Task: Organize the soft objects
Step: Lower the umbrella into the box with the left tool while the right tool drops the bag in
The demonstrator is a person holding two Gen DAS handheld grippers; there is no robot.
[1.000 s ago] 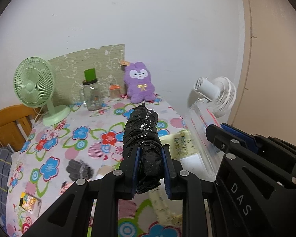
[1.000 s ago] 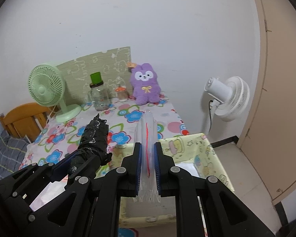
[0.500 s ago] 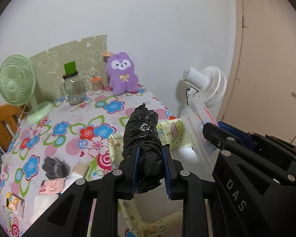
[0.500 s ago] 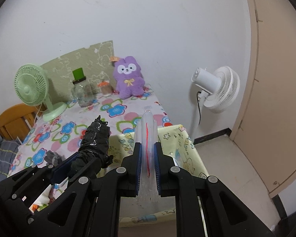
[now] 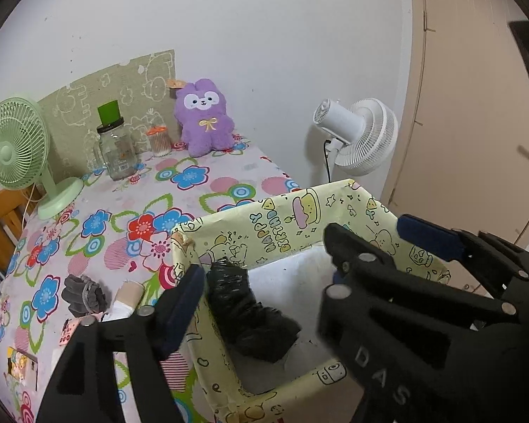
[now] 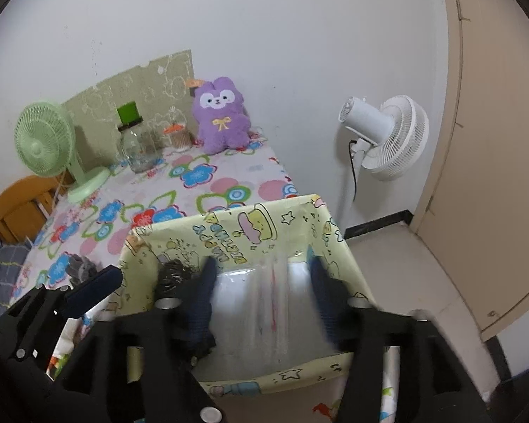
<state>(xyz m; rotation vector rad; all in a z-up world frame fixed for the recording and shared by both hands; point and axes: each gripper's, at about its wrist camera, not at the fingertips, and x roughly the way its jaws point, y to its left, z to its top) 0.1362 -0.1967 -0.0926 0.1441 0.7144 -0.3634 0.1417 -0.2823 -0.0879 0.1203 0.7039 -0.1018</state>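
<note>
A yellow cartoon-print box (image 5: 282,225) stands beside the flowered table (image 5: 201,179). A black plastic-wrapped roll (image 5: 247,313) lies inside it against the left wall, also in the right wrist view (image 6: 172,275). My left gripper (image 5: 264,282) is open above the roll, not touching it. A clear zip bag with a red line (image 6: 264,303) drops blurred into the box (image 6: 236,229) between the fingers of my open right gripper (image 6: 261,275). A grey glove (image 5: 83,296) and a beige roll (image 5: 130,292) lie on the table's near left.
A purple plush (image 5: 204,120), a glass jar with a green lid (image 5: 114,144), a small orange-lidded jar (image 5: 158,139) and a green fan (image 5: 14,148) stand at the table's back. A white floor fan (image 5: 356,137) stands right of the table. A beige door (image 5: 476,105) is at right.
Both grippers moved over the box and opened. The black roll left the left gripper and fell into the box. The clear bag left the right gripper and is falling in.
</note>
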